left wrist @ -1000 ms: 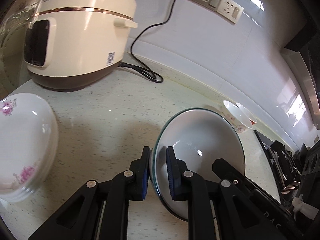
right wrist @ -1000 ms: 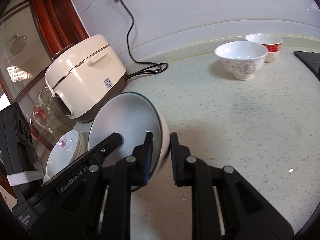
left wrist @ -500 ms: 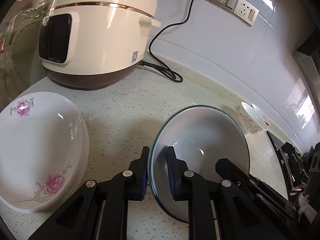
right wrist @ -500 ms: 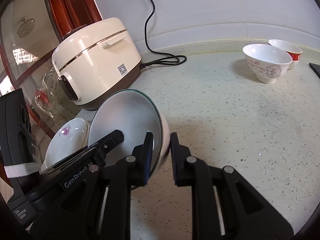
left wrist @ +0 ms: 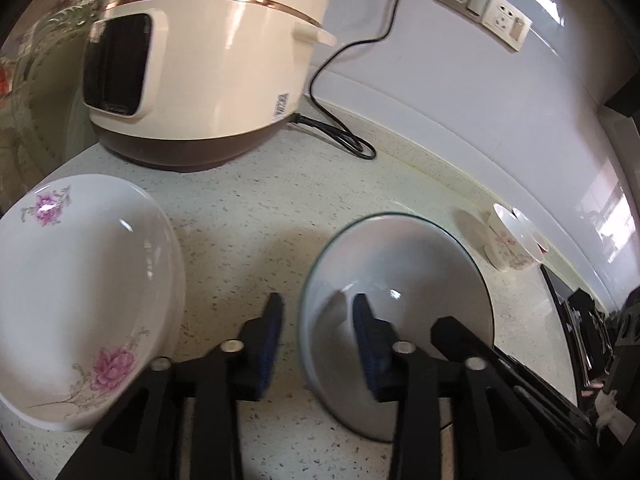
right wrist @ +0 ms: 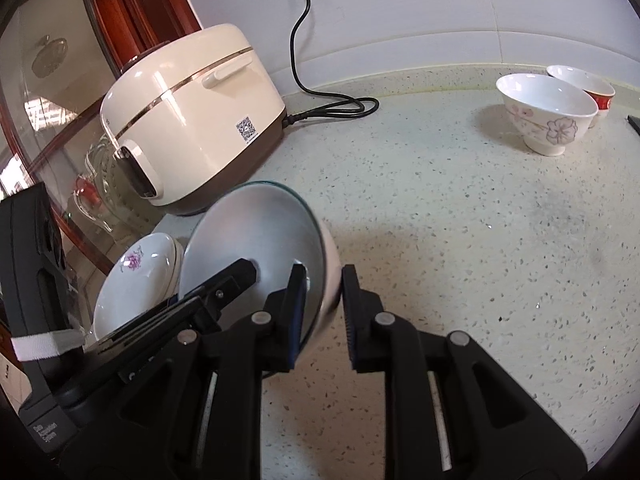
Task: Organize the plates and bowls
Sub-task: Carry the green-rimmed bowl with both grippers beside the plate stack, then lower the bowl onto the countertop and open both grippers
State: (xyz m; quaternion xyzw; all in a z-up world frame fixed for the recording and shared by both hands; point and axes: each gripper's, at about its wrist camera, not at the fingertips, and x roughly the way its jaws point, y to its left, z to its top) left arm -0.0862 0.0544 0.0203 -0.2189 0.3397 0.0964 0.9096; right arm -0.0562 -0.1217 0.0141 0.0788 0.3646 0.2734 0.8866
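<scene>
Seemingly green-rimmed bowl (left wrist: 400, 272) rim between both spread hand-held grippers' pads.

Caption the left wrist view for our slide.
Open left gripper straddling green-rimmed bowl rim beside floral plates.

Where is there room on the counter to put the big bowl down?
The widest bare counter lies between the rice cooker's cord and the two small bowls. A smaller patch sits between the flowered plates and the big bowl. By the rice cooker and plates it is crowded.
</scene>
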